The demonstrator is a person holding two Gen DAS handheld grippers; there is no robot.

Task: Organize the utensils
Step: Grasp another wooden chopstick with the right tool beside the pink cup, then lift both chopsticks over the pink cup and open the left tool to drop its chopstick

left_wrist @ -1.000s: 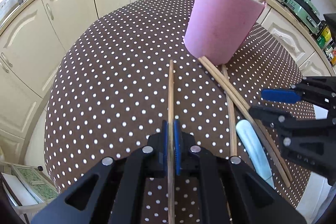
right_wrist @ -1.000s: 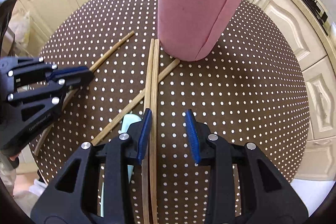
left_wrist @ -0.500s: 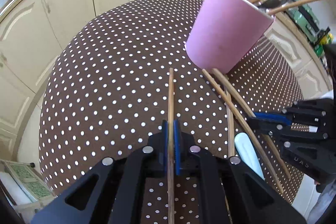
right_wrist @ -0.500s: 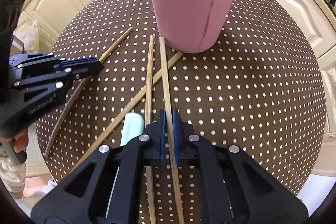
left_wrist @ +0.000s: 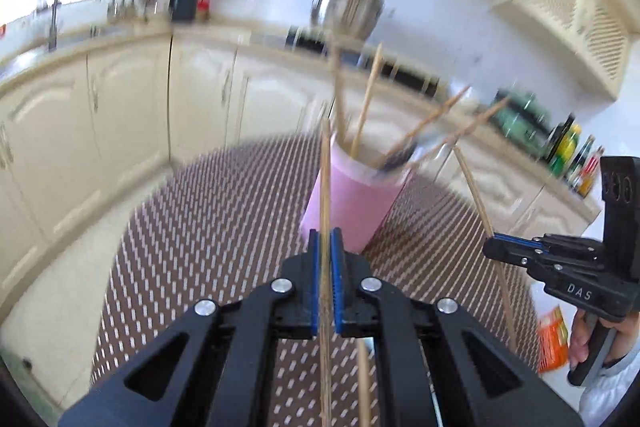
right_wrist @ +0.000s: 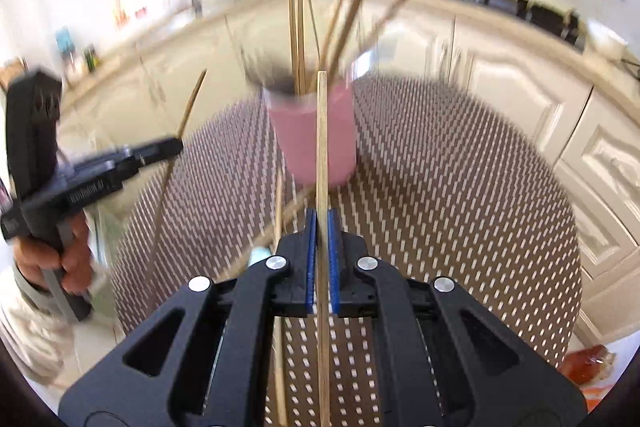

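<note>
Left gripper: clamped on a chopstick, which is held clear of the table, tip toward the cup.
Right gripper: closed on a second stick, likewise lifted, tip before the cup.
Cup: pink, upright on the far part of the dotted table, holding several sticks and a spoon.
Table: loose sticks left lying near the cup, close to the right gripper.
</note>
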